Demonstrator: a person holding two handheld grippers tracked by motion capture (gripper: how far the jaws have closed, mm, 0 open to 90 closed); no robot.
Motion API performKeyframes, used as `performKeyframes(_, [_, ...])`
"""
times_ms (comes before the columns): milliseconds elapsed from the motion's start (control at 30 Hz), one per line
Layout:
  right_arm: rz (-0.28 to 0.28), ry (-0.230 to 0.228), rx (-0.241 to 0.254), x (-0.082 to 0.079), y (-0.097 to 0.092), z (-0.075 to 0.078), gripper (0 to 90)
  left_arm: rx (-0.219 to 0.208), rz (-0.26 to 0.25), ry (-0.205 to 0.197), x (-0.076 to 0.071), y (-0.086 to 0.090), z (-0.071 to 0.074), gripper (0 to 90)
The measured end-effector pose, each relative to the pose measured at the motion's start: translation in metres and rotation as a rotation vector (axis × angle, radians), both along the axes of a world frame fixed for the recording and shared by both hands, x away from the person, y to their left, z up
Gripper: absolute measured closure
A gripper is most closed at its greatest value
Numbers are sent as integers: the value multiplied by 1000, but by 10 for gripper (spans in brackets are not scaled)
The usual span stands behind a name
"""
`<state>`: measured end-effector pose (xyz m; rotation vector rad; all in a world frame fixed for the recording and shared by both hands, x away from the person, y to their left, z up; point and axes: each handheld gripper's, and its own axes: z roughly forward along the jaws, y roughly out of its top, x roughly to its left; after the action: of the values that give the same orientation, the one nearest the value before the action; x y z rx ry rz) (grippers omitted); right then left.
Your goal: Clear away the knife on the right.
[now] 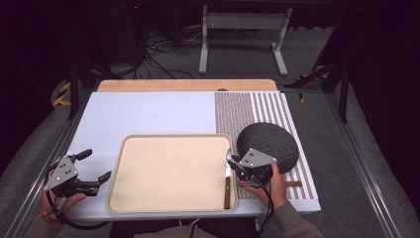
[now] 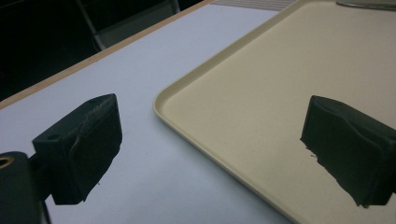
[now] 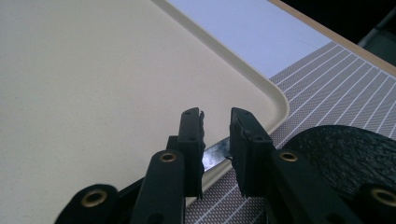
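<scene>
Nearest, left gripper (image 1: 94,166) sits at the table's left edge beside the tray (image 1: 148,144), jaws wide, nothing between them. Right gripper (image 1: 231,159) hovers over the tray's right rim, jaws slightly parted astride the knife (image 1: 227,186) blade, pads seemingly not pressing. Knife lies along that rim, wooden handle nearest. Farther right, dark round bowl (image 1: 270,139) upside down on the striped mat (image 1: 257,106).

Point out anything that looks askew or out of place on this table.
The knife looks odd: it lies along the tray's right rim, wooden handle toward the person, blade reaching between the right claw's slightly parted jaws. Nothing looks spilled or damaged.
</scene>
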<state>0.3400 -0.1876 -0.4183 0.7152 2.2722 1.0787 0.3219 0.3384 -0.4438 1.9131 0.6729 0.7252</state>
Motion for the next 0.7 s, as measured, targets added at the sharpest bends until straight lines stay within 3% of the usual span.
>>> performKeyframes(300, [-27,-44,27,-1,-10,7,668,-20,-9,10,0,2,-1,60])
performKeyframes(700, [-67,-74,42,-6,-20,11,538,-10,2,3,-1,2,0,63])
